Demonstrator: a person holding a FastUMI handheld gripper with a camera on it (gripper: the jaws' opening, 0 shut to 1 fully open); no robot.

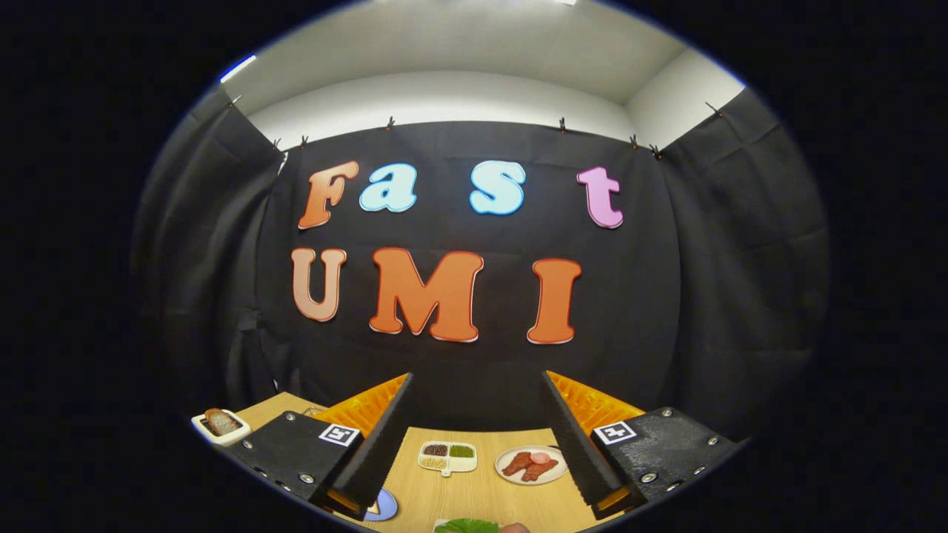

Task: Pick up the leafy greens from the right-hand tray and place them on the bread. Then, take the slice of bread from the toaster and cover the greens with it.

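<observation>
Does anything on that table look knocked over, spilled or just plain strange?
Nothing stands out. The white toaster holds its brown bread slice, the white divided tray and round meat plate sit flat, and the open gripper holds nothing.

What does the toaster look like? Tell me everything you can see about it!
The toaster is small and white with rounded corners, probably plastic. It sits on the wooden table, off beyond the left finger of the gripper, apart from the plates. A brown slice of bread is poking up out of its top slot, tilted a little. The finger's housing hides its lower near side. Nothing is gripping it; the gripper is open and held above the table.
</observation>
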